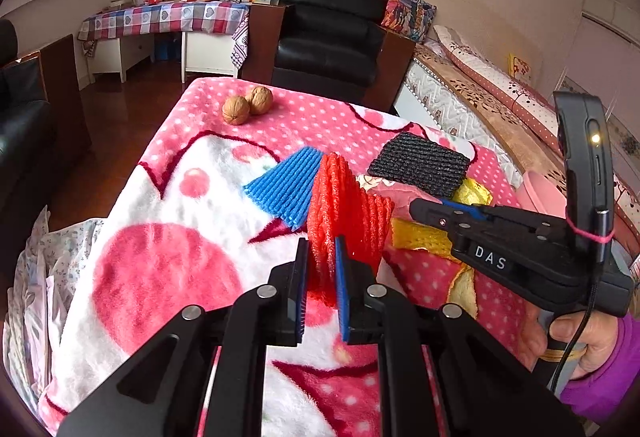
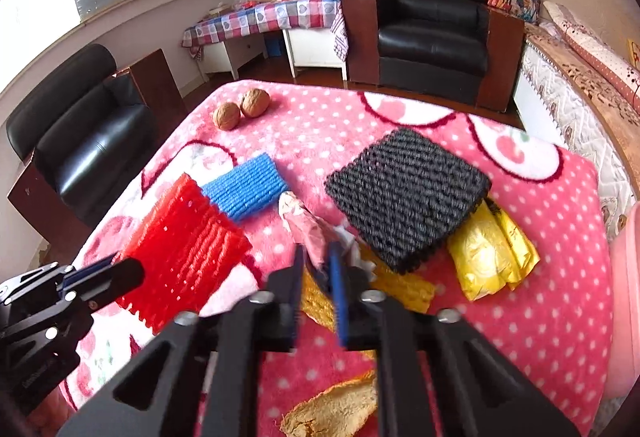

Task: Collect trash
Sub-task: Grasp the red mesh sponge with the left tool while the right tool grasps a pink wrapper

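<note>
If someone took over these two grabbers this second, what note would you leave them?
Left gripper: shut on the red net, lifted off the blanket.
Right gripper: shut on the pink wrapper.
Lying on the blanket: blue net, black net, yellow bag, orange peel. Two walnuts sit at the far edge.
Done: two pieces gripped. Left: bin them, then collect the rest. No bin in view.

Both tongs are showing black angular linkage arms, round silver screws and blue ribbed pads: left tongs (image 1: 322,257), right tongs (image 2: 318,261). The right ones are bearing white "DAS" lettering, a black cable, pink thread. A purple sleeve (image 1: 608,373) is covering the wrist.
</note>
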{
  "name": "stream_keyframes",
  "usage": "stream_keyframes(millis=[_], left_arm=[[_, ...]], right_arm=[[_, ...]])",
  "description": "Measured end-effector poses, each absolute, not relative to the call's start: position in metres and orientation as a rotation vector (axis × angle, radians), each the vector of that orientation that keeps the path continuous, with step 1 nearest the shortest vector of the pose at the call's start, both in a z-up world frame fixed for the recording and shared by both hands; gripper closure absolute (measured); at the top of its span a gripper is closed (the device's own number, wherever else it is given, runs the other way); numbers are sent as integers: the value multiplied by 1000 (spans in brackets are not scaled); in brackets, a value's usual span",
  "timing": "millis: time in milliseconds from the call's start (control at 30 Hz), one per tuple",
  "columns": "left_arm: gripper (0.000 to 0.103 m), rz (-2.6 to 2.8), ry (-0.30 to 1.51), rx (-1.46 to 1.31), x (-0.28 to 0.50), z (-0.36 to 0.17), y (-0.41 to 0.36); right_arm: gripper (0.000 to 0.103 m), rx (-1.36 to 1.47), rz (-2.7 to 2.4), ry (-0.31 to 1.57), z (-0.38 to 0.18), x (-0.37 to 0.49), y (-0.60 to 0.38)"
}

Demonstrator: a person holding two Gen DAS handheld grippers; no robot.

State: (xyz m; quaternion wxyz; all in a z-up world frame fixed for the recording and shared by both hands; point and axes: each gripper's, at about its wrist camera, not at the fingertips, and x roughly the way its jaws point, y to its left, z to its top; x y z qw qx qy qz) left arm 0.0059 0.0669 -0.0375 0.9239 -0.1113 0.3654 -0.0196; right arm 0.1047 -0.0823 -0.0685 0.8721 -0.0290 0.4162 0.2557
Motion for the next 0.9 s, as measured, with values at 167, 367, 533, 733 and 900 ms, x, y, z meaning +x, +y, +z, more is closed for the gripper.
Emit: stream_keyframes(millis=[167, 367, 533, 733, 900], left_arm=[[91, -37, 727, -232, 4, -31, 64], [91, -40, 693, -233, 4, -19, 54], [91, -45, 675, -229, 7, -10, 42], [91, -69, 661, -220, 7, -2, 23], [91, -91, 659, -215, 9, 2, 6]], right_arm=[[98, 2, 545, 851, -59, 93, -98], [98, 58, 535, 826, -44, 72, -125], [98, 102, 509, 788, -32, 56, -148], [98, 134, 477, 743, -22, 40, -169], [98, 152, 442, 730, -16, 32, -188]])
